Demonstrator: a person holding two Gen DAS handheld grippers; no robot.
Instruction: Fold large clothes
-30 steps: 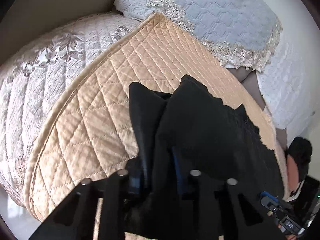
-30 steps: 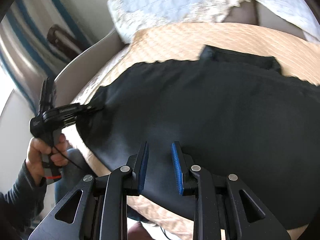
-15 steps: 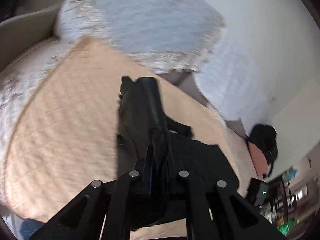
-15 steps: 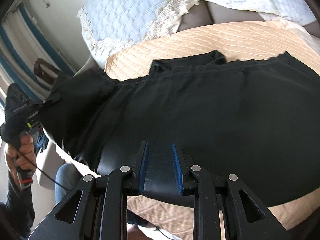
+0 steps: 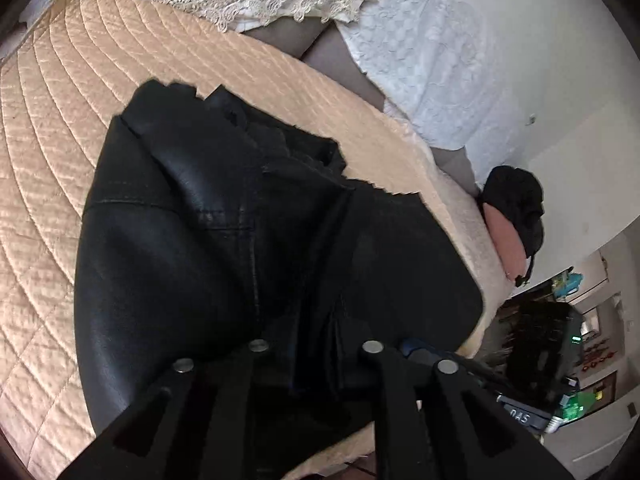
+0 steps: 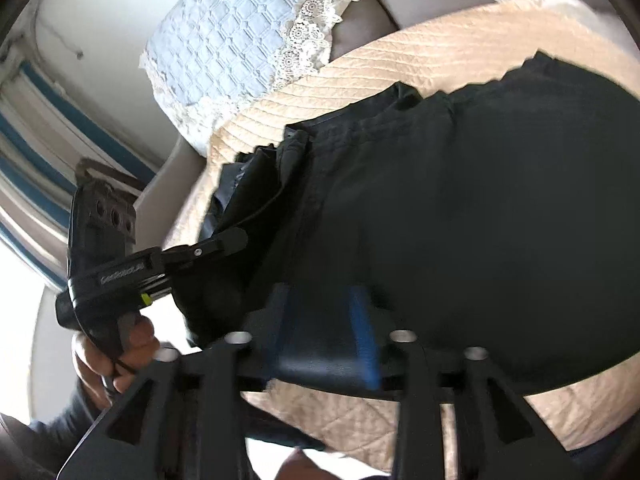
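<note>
- left gripper [image 6: 224, 242] has its fingers pinched on a bunched fold of the black trousers [image 5: 248, 248]
- trousers lie across the tan quilted sofa cover [image 5: 52, 160]
- right gripper [image 6: 326, 320]: fingers just opened wide, trouser edge loose between them

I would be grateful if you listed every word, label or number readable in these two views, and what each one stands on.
"DAS": white characters on a small dark plate on the right tool's body, low right in the left wrist view; cut off, so perhaps part of a longer marking.
Pale lettering along the left tool's body, in the right wrist view: too blurred to read with certainty.
Nothing readable on the black garment or the quilted cover.
</note>
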